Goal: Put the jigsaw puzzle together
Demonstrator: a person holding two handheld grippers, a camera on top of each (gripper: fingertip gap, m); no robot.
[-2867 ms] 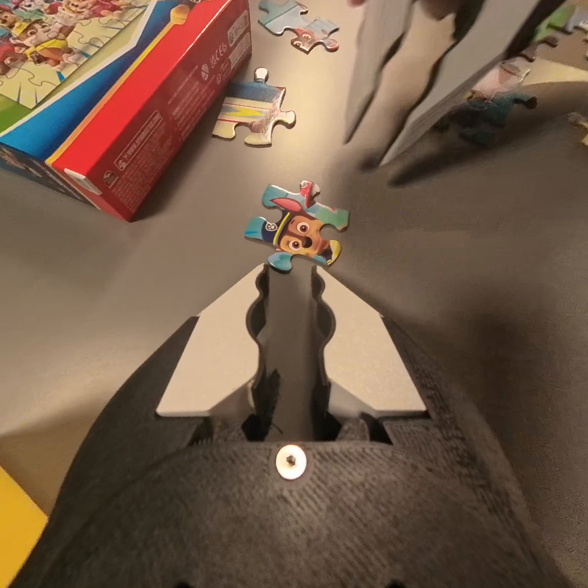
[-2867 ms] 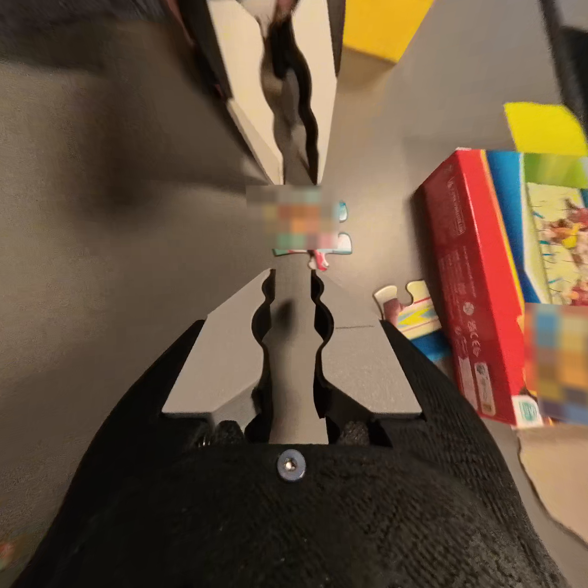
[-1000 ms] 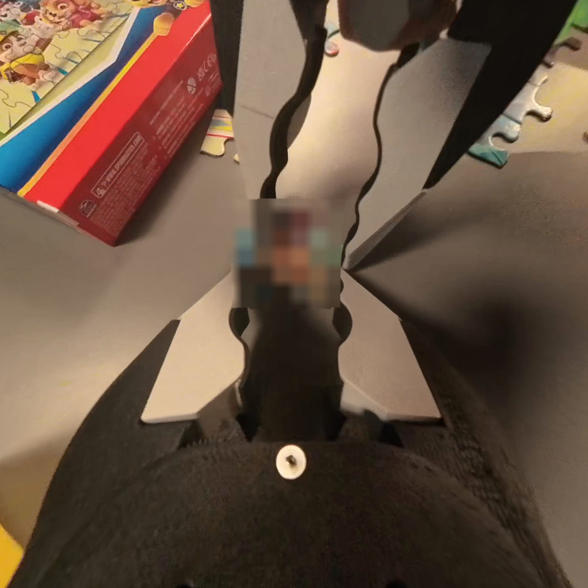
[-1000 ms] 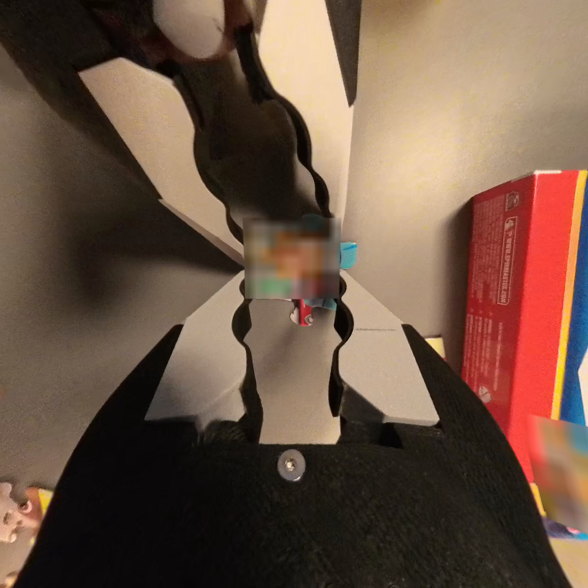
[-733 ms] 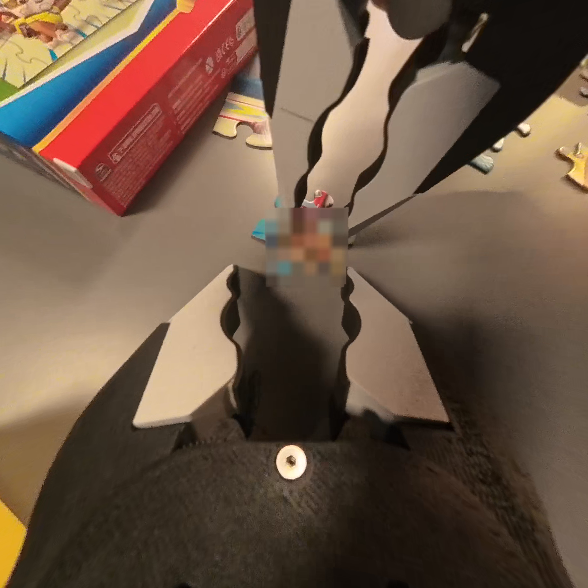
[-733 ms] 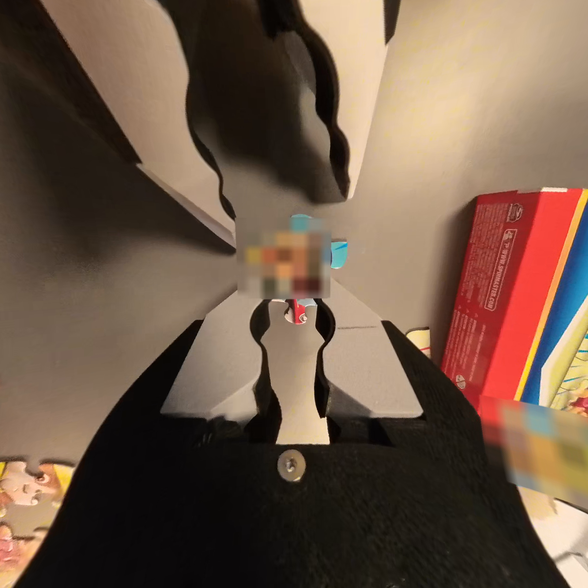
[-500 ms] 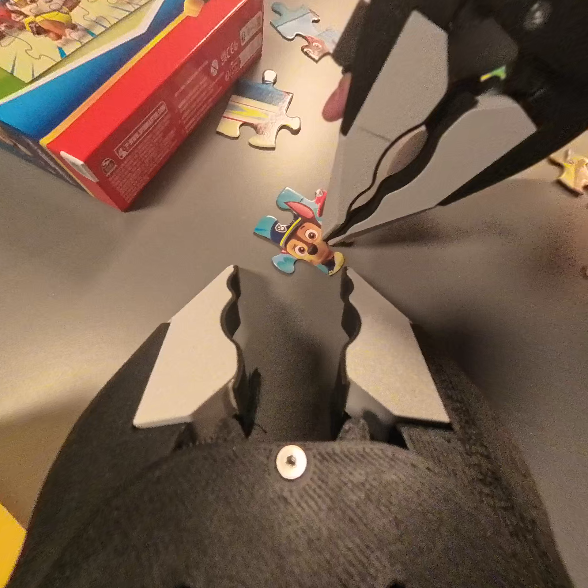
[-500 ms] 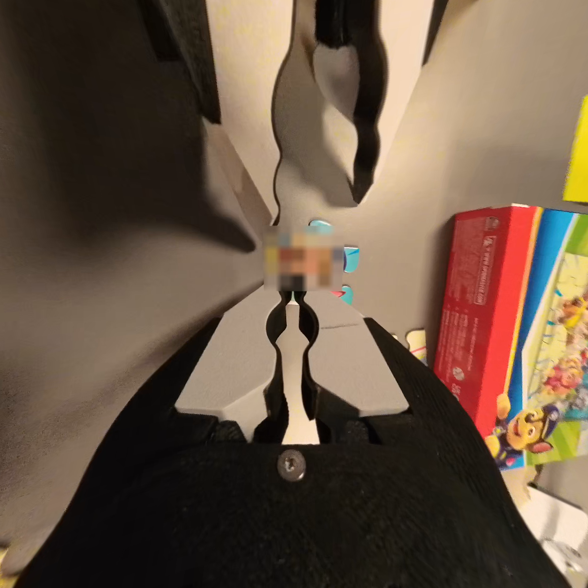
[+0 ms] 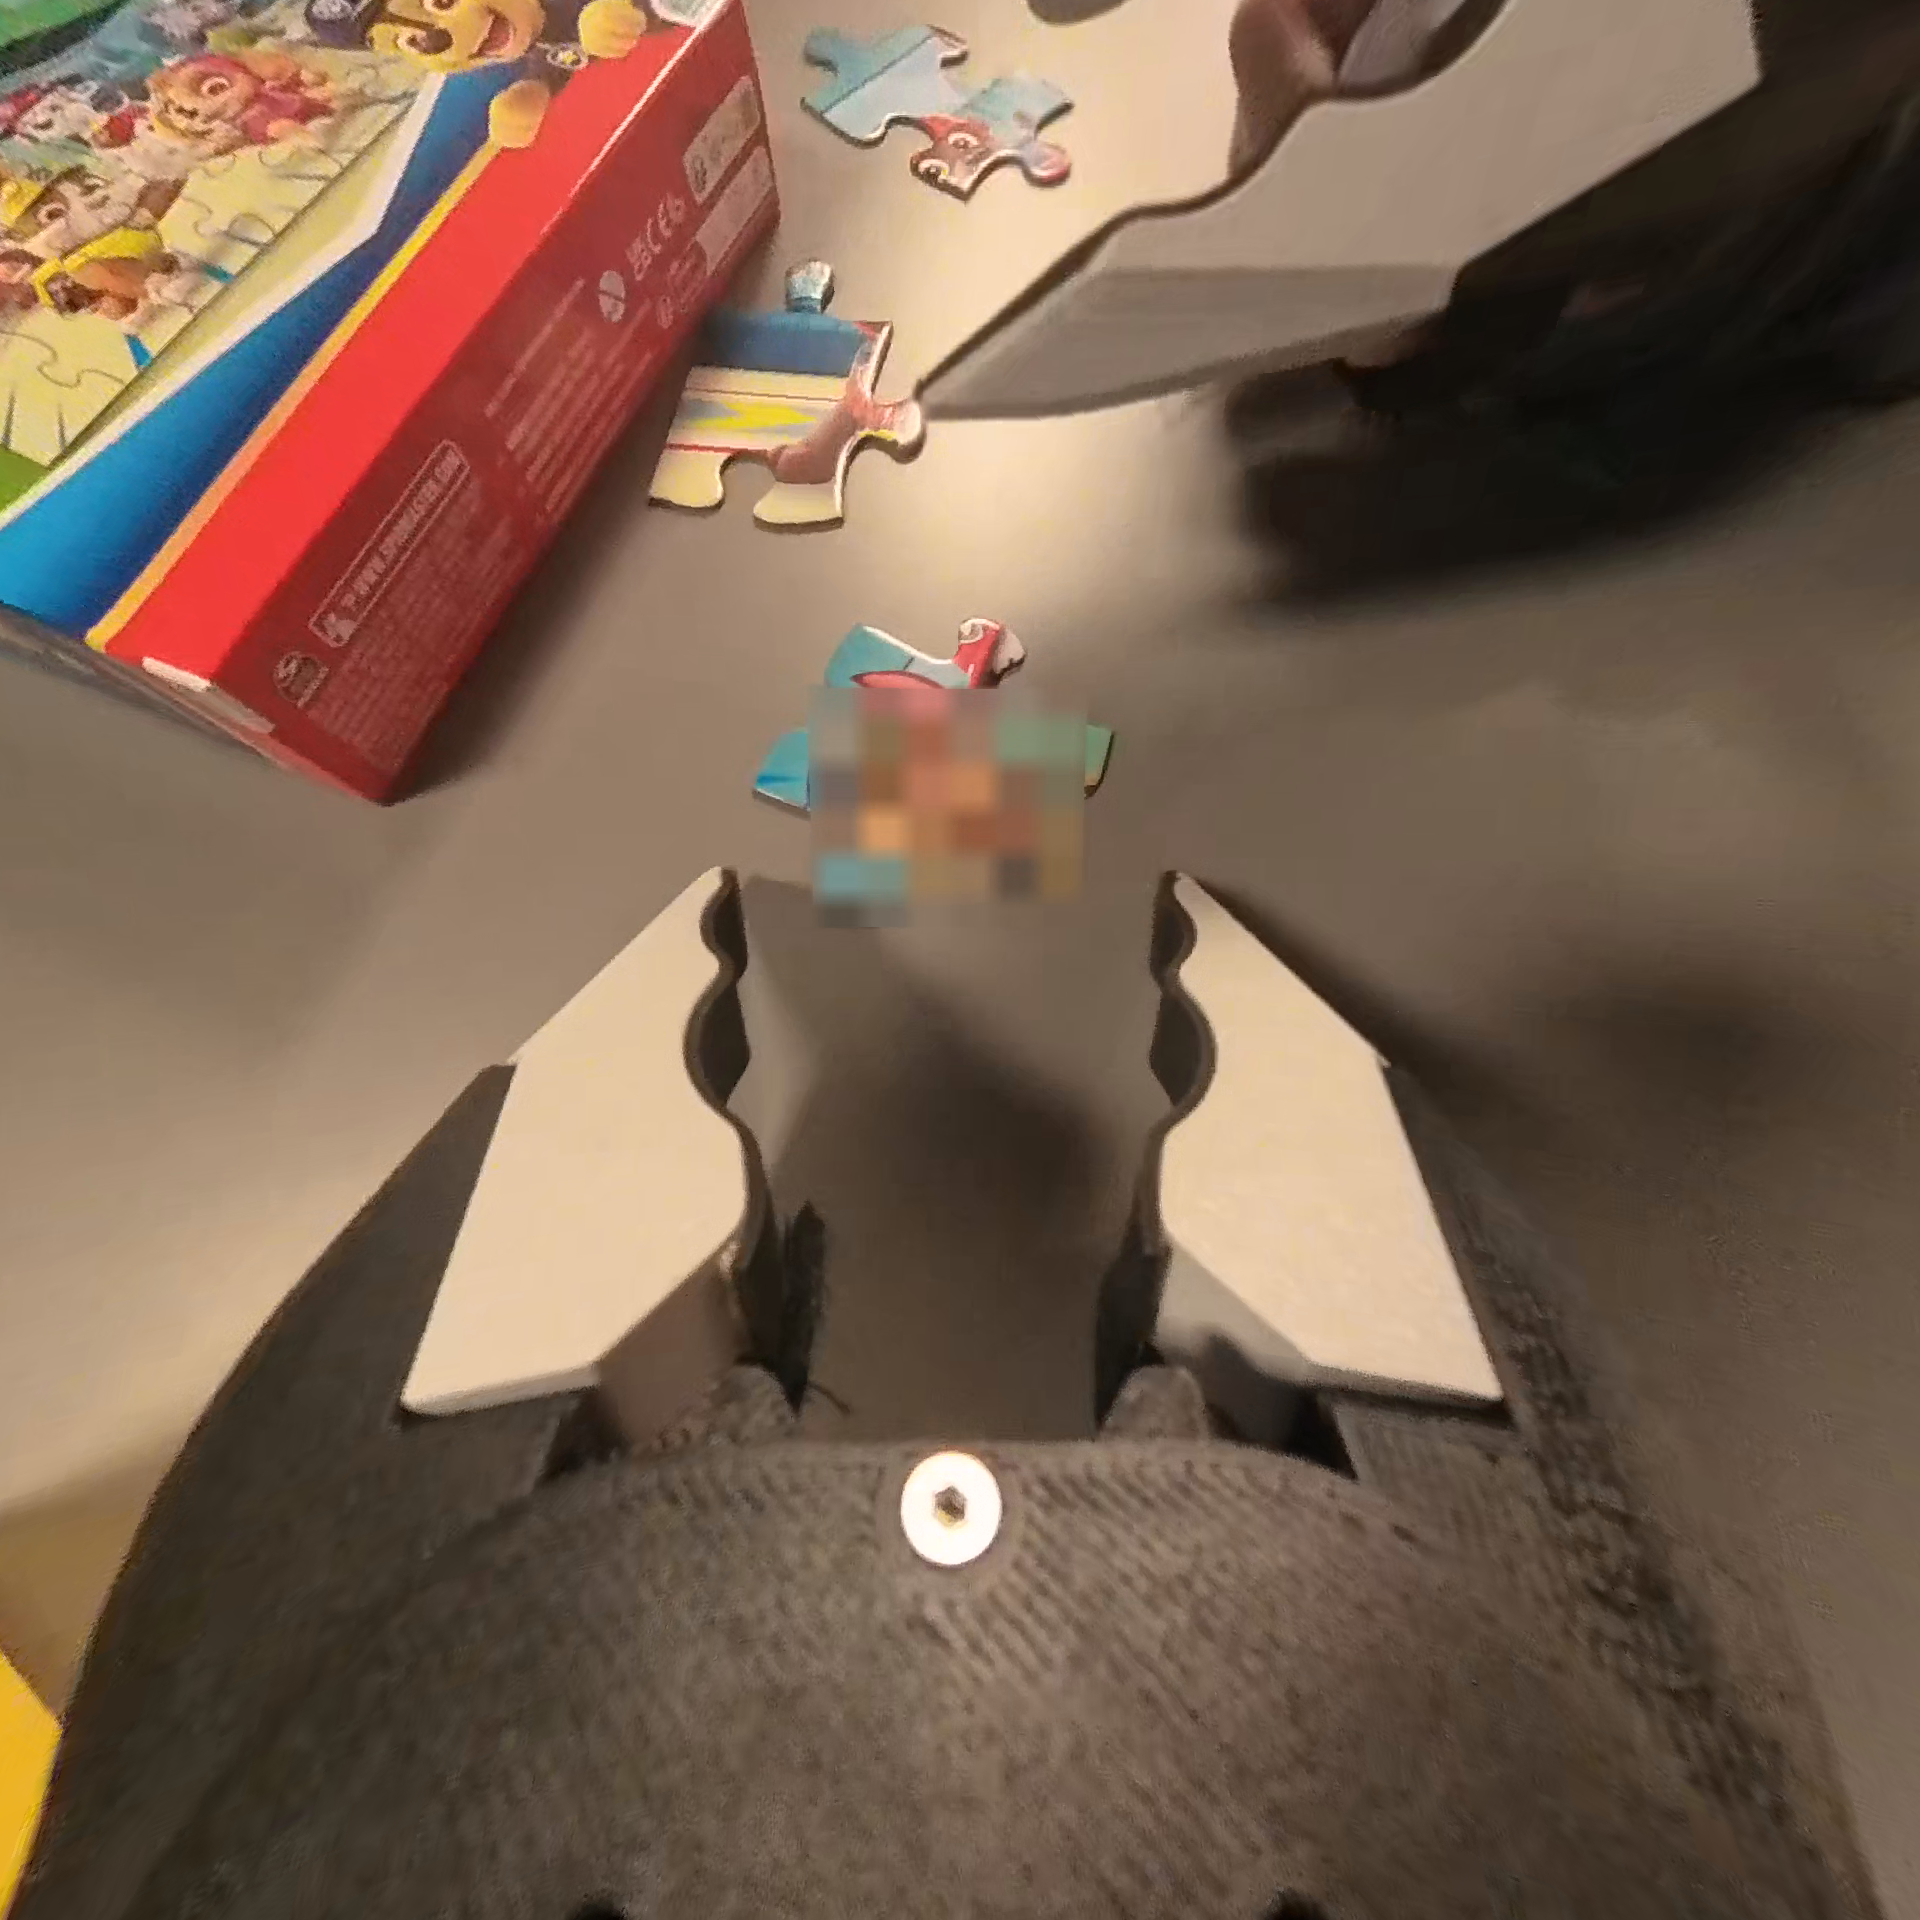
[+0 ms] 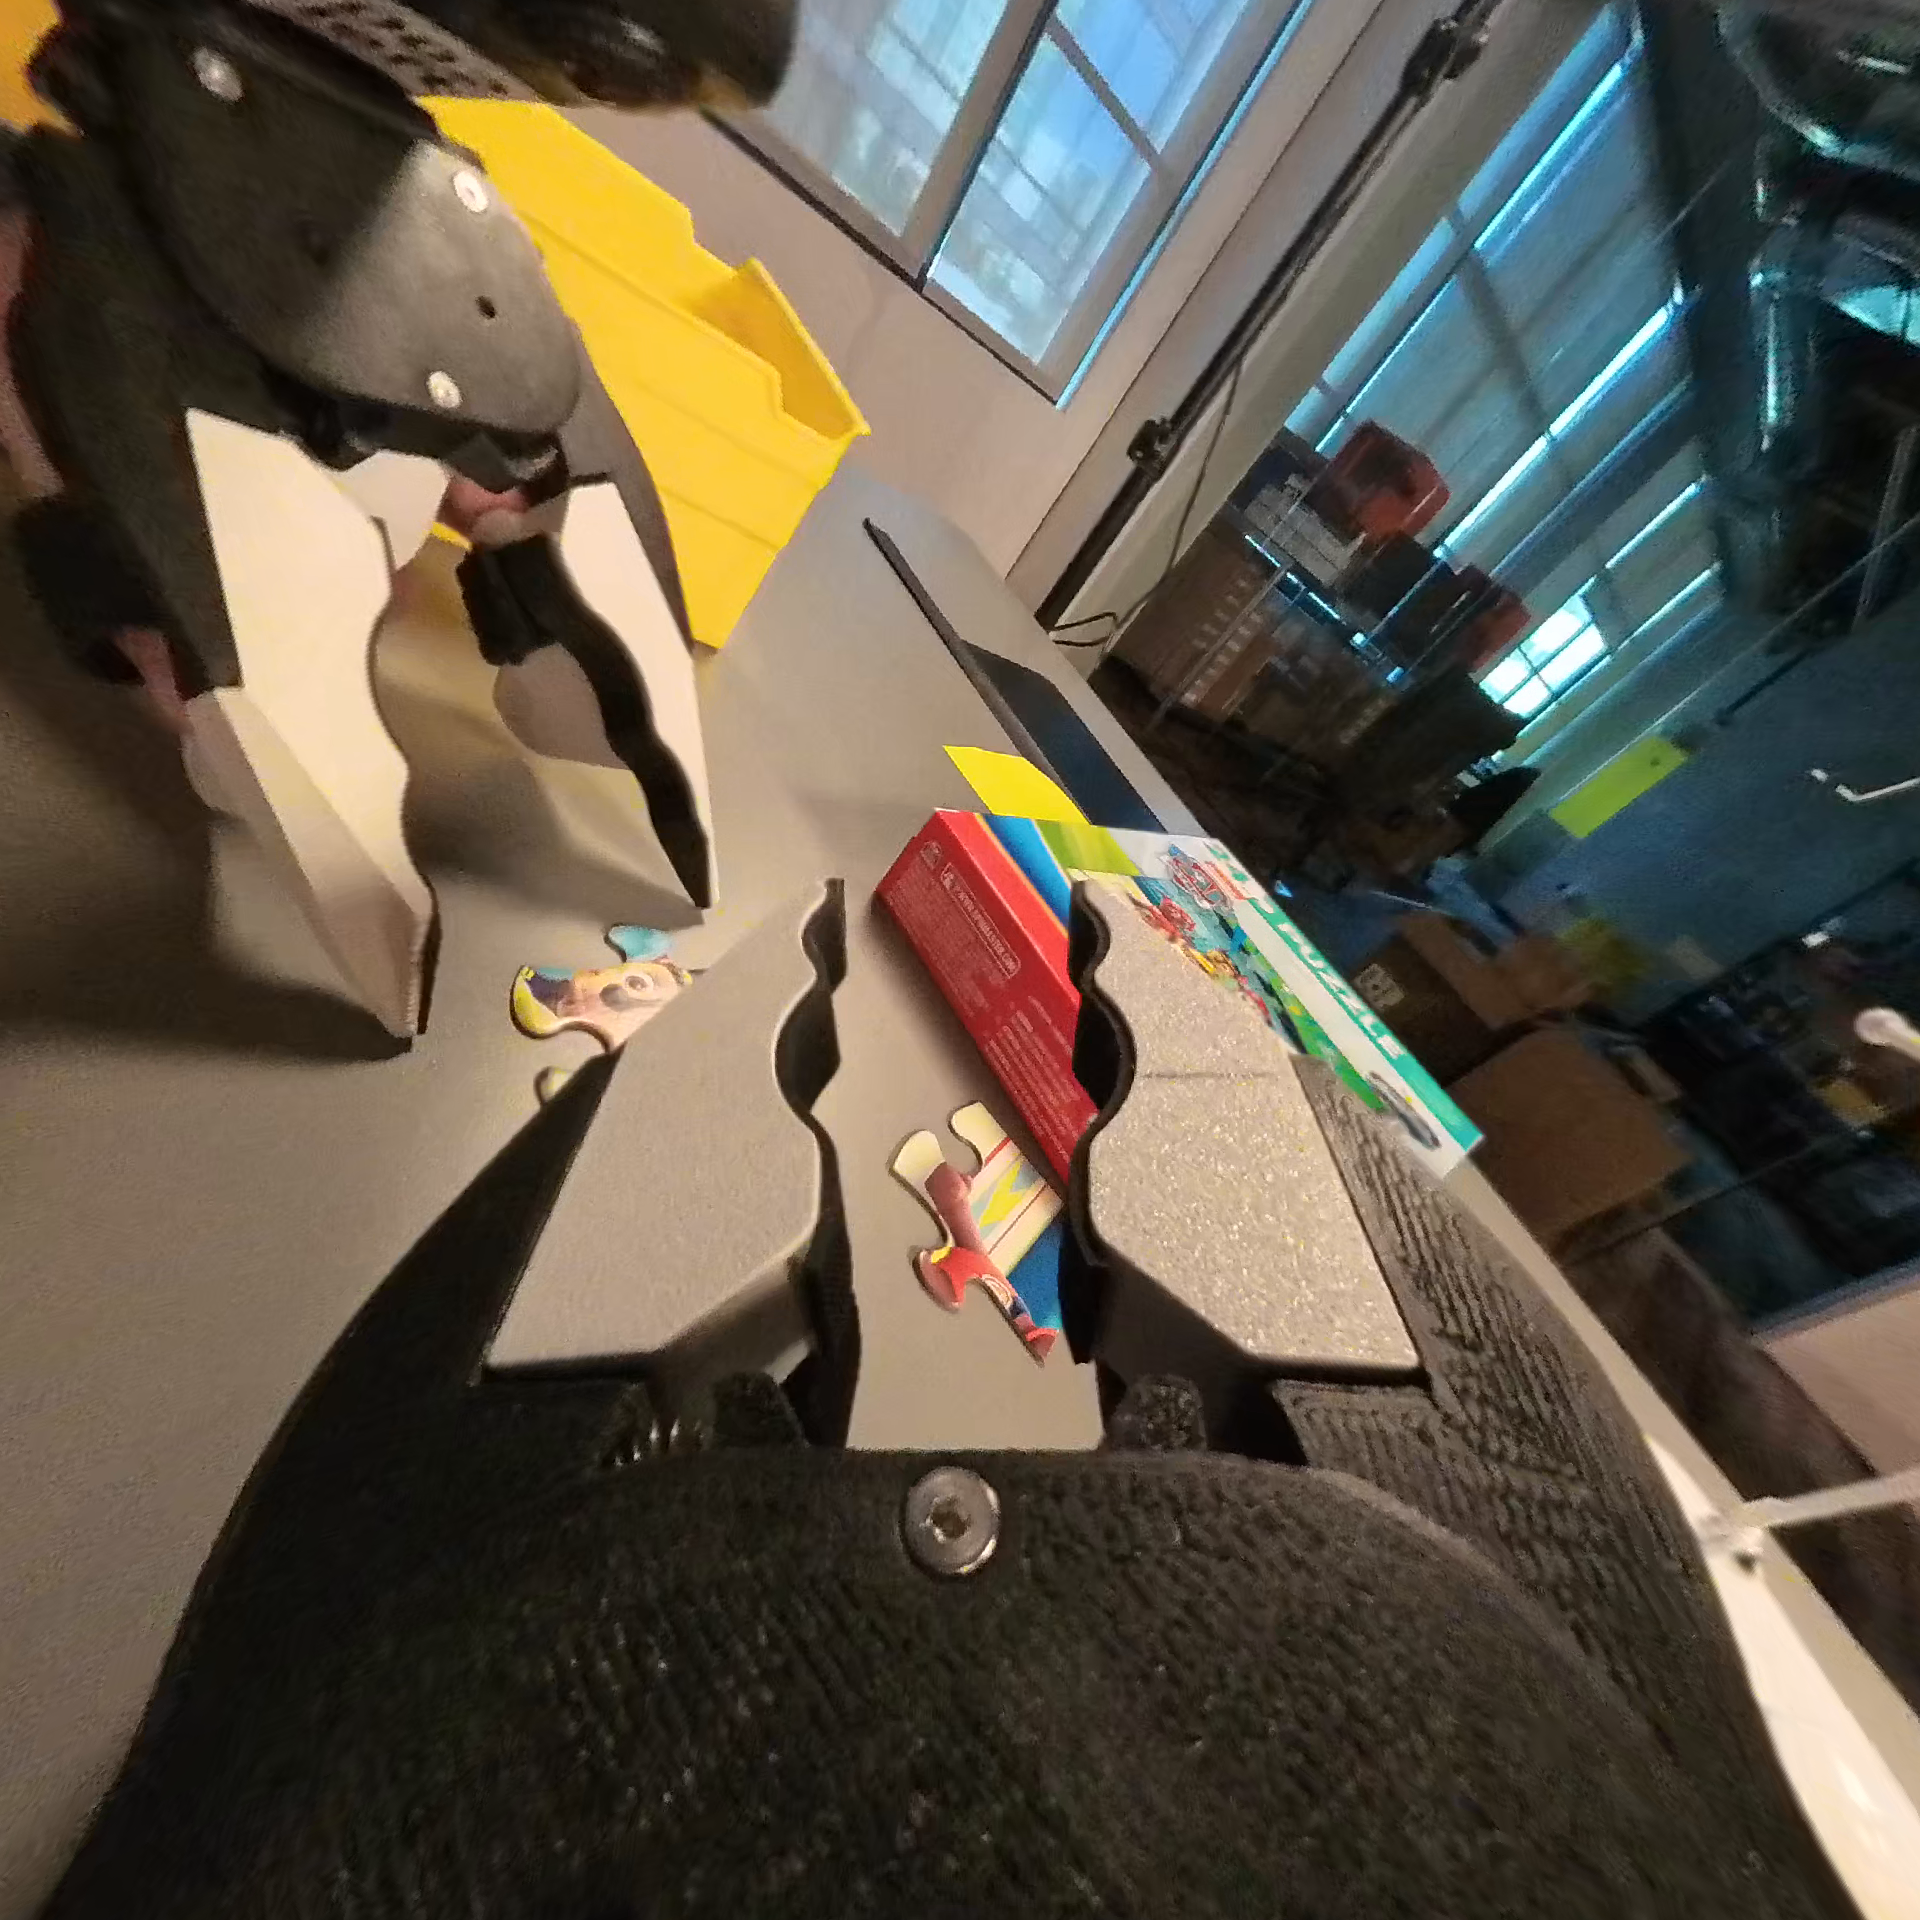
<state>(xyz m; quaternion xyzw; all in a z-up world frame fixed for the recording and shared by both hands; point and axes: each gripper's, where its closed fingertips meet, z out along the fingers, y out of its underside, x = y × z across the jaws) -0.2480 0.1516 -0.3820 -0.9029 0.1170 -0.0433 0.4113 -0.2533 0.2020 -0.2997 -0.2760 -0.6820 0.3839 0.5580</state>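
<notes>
Left gripper (image 9: 940, 883): fingers wide apart, nothing between them, hovering low over the grey table (image 9: 312, 987). Blue puzzle piece (image 9: 883, 675) lies flat just beyond the tips, on the centreline, slightly nearer the left finger; not touching either. Its picture area is mosaicked; long axis cannot tell.

Right gripper (image 10: 951, 899): fingers apart, empty, lifted and tilted. It shows at far right in the left wrist view, one tip just beside a second piece (image 9: 790, 416). Left gripper is clearly the nearer to the blue piece.

Around: red box (image 9: 436, 395) far left of the blue piece, well apart from it; second piece just beside the box; third piece (image 9: 935, 114) farther off. Yellow bin (image 10: 707, 374) behind the left gripper. Nothing stands between the left fingers and the blue piece.
</notes>
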